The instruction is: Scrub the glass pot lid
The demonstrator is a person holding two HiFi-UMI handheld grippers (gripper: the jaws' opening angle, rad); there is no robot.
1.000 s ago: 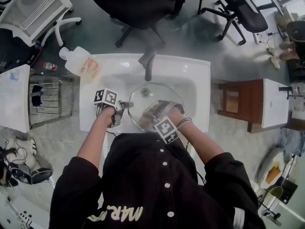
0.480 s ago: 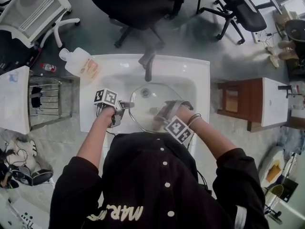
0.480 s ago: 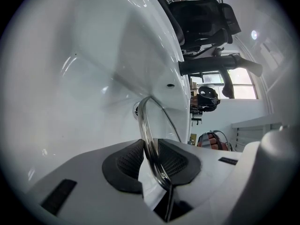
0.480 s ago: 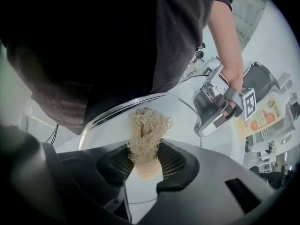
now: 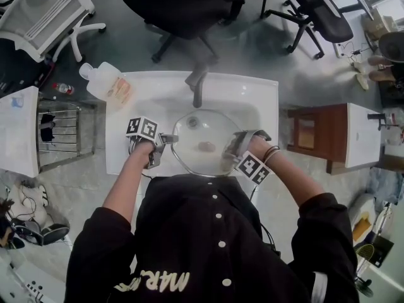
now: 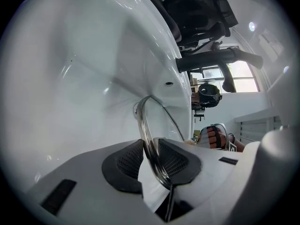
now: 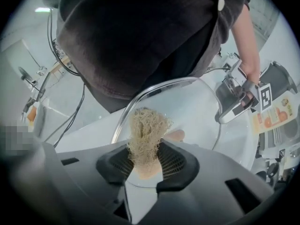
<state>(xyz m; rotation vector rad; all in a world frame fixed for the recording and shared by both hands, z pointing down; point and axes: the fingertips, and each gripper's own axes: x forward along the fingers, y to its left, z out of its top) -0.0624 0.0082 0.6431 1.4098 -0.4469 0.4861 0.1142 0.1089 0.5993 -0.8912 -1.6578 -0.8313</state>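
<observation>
- Sink point(image 5: 252, 100), white, holds the glass pot lid point(image 5: 202, 141) in its basin, just in front of the faucet point(image 5: 197, 87); the lid stands tilted in the bowl.
- Soap bottle point(image 5: 106, 84) lies on its side on the sink's back left corner, well apart from the lid.
- Left gripper point(image 5: 164, 144) is at the basin's left edge. The lid's metal rim runs between its ribbed pads point(image 6: 127, 161), which sit close against it on both sides. Its jaws have just been easing wider.
- Right gripper point(image 5: 232, 145), at the basin's right side, is clamped on a tan fibre scrubber point(image 7: 146, 135). The tuft sticks out past the pads onto the glass near the lid's right rim.
</observation>
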